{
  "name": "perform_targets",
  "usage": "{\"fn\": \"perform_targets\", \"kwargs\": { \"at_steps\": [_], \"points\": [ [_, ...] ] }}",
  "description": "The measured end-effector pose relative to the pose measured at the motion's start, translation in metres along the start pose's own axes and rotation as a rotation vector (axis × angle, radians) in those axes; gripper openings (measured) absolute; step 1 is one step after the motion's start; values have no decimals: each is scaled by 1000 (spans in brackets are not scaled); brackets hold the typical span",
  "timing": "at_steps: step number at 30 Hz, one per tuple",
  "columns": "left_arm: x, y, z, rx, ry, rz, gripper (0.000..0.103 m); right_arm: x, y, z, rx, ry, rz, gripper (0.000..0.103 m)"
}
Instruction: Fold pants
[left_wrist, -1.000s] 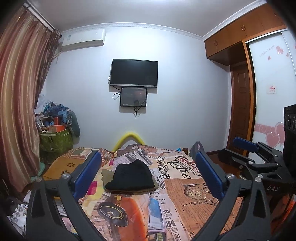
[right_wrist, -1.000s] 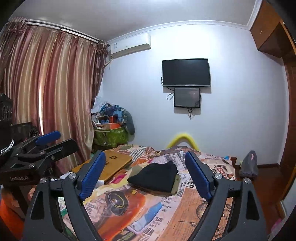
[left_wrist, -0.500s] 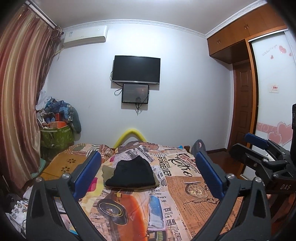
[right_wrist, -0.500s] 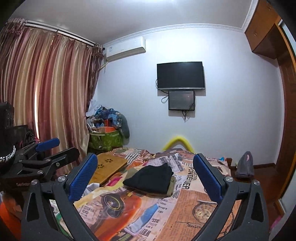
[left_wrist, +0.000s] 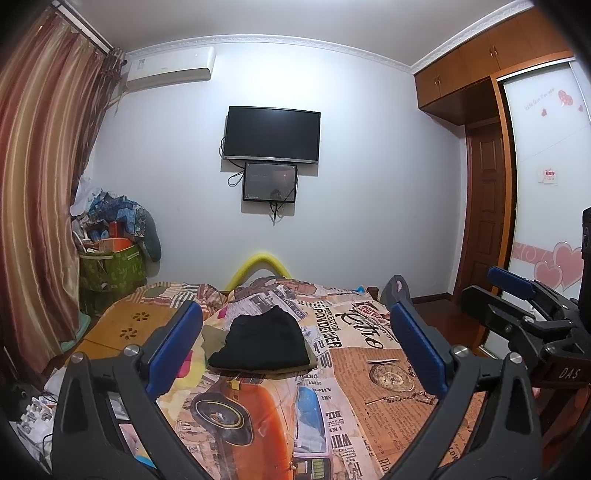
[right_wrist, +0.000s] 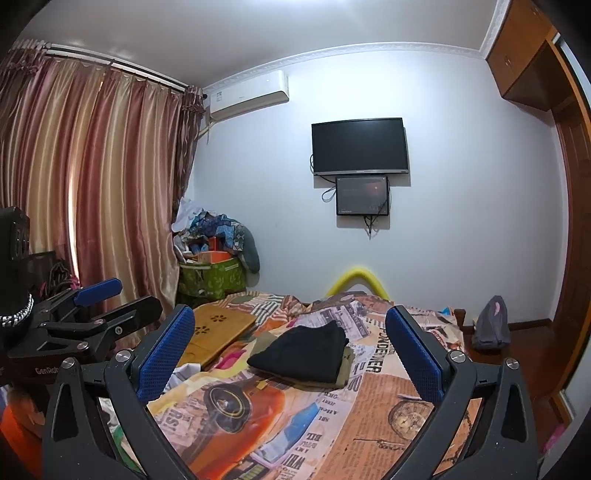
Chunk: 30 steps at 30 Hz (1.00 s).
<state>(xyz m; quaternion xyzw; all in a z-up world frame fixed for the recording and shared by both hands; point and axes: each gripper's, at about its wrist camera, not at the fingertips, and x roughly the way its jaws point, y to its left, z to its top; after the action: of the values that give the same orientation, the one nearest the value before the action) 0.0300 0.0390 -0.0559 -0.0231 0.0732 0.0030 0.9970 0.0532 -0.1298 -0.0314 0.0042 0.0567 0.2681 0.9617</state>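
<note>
The bed (left_wrist: 369, 387) is taking up most of the room, its loud newspaper-and-car print sheet lying rumpled toward the far end. On it, well ahead of both tools, the black pants (left_wrist: 260, 341) are sitting as a compact folded bundle on top of an olive garment (right_wrist: 345, 363), also folded. The left gripper (left_wrist: 295, 347) is hanging above the near part of the bed with its fingers spread wide and nothing between them; the right gripper (right_wrist: 290, 356) is doing the same, having just been opening to full width, and it too is empty. To my eye the folding looks finished, so the risk now is disturbance. If either tool is reaching back in, a finger could be catching the top layer and dragging the fold open, or sliding the black bundle off the olive one. The soft, wrinkled sheet could also be letting the stack tip.
</note>
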Motion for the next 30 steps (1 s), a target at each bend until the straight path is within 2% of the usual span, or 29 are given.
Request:
{"fn": "perform_targets", "kwargs": {
  "at_steps": [30],
  "points": [
    [7,0,-4,-2,19,-17,103,-1,-4,0,27,17,-7,103]
  ]
}}
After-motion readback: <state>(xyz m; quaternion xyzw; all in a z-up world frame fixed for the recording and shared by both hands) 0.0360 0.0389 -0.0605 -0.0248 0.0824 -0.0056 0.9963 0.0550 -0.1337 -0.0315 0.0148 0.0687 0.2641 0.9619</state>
